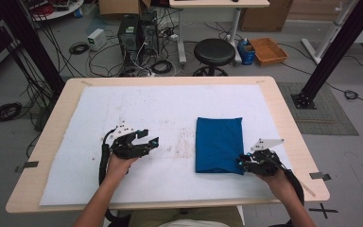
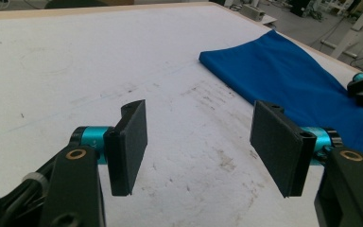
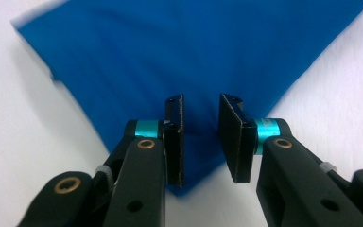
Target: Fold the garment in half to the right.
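Reaching for the near right corner of the folded blue cloth (image 1: 219, 144)

Right gripper (image 1: 242, 163) straddles that corner, jaws narrowed but not pinching; the cloth's long axis runs away from the person. Left gripper (image 1: 152, 140) rests open, well apart.

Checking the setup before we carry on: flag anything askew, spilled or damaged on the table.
Nothing is spilled or damaged. The folded blue cloth lies flat and square on the white mat. The one blemish is a patch of dark scuffs on the mat between the left gripper and the cloth.
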Motion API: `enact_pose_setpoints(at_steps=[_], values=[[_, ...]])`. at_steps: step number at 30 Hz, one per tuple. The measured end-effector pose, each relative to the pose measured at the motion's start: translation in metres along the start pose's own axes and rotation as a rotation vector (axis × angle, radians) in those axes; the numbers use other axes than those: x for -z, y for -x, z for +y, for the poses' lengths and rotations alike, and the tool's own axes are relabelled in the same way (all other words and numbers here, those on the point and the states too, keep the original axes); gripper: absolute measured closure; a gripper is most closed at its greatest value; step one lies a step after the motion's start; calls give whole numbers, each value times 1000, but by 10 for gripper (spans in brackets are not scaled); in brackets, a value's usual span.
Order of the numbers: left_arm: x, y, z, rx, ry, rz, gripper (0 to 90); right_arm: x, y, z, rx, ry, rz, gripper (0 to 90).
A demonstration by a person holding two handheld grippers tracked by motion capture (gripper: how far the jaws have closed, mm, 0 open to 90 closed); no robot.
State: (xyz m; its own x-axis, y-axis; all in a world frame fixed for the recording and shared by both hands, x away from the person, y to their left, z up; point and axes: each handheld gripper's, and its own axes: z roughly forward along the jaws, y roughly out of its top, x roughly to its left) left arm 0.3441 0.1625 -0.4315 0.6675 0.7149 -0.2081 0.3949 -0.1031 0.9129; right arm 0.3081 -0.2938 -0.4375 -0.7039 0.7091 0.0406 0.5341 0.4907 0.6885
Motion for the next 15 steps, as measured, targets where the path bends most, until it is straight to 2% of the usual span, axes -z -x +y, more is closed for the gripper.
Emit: enact_pose_setpoints(at_steps=[3, 5, 7, 9, 10, 12, 13, 15], values=[[0, 0, 0, 0, 3, 1, 373, 3, 3, -7, 13, 9, 3, 688], [0, 0, 0, 2, 6, 2, 373, 4, 4, -7, 29, -4, 6, 632], [1, -1, 1, 3, 13, 7, 373, 5, 6, -5, 15, 0, 22, 564], [2, -2, 1, 9, 21, 11, 367, 8, 8, 0, -4, 59, 31, 454], [2, -2, 1, 9, 26, 14, 365, 9, 9, 4, 1, 102, 18, 400], [2, -2, 1, 6, 31, 21, 346, 8, 10, 15, -2, 162, -12, 395], [2, -2, 1, 5, 33, 25, 324, 4, 12, 21, 5, 178, -39, 423], [3, -2, 2, 0, 36, 19, 307, -8, 17, 31, -22, 178, -80, 490]])
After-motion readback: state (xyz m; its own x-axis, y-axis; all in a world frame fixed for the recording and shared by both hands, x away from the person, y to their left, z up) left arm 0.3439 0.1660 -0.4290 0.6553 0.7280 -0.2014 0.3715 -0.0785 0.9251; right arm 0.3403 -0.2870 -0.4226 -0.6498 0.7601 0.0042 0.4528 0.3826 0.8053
